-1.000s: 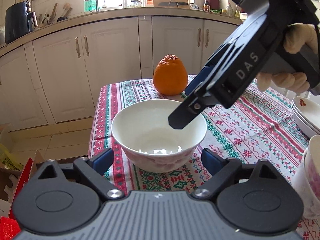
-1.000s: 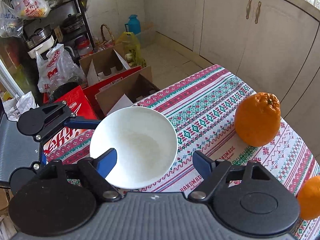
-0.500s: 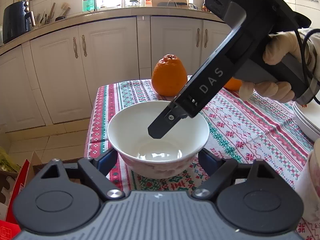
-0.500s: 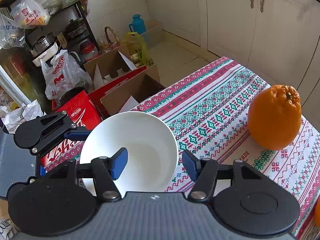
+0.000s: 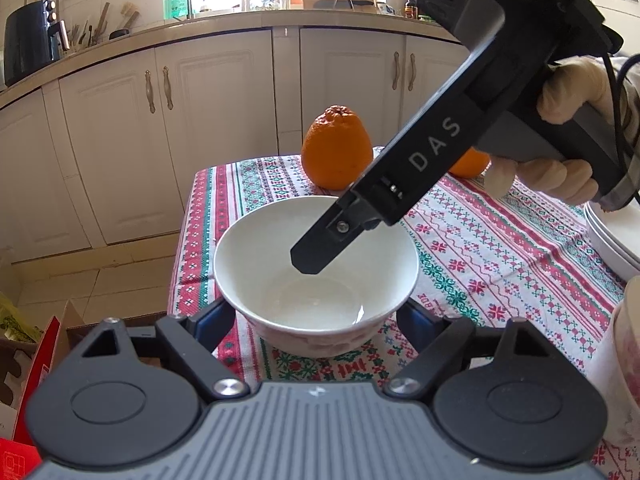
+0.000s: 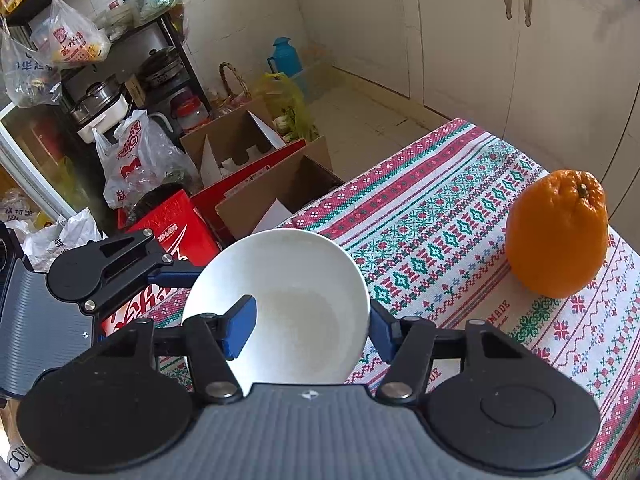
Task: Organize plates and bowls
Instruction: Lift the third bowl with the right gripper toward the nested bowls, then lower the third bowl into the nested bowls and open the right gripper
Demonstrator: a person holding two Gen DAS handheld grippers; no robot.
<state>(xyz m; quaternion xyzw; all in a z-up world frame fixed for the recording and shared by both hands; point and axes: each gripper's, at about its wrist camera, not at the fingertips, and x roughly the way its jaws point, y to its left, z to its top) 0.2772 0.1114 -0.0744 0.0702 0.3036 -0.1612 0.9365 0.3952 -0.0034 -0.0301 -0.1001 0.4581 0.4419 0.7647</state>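
Note:
A white bowl point(image 5: 256, 264) point(image 6: 304, 280) stands near the corner of the patterned tablecloth point(image 5: 500, 240). My left gripper point(image 5: 314, 316) straddles it low down, and both blue pads sit against its outer sides. My right gripper point(image 6: 311, 330) point(image 5: 336, 240) reaches down from the upper right. It is closed over the bowl's wall, with one finger inside the bowl and the other outside the rim on the side toward the orange. In the right wrist view a left gripper finger point(image 6: 176, 274) shows at the bowl's left edge. The bowl rests on the cloth.
A large orange point(image 5: 336, 152) point(image 6: 558, 236) sits just beyond the bowl, and a second orange point(image 5: 472, 162) is behind the right gripper. Stacked white plates point(image 5: 612, 240) and another bowl point(image 5: 628, 340) are at the right. Cardboard boxes point(image 6: 256, 148) lie on the floor past the table edge.
The right gripper dropped into the bowl, and its fingers narrowed from wide apart to closed over the rim. The left gripper's pads drew in against the bowl's sides.

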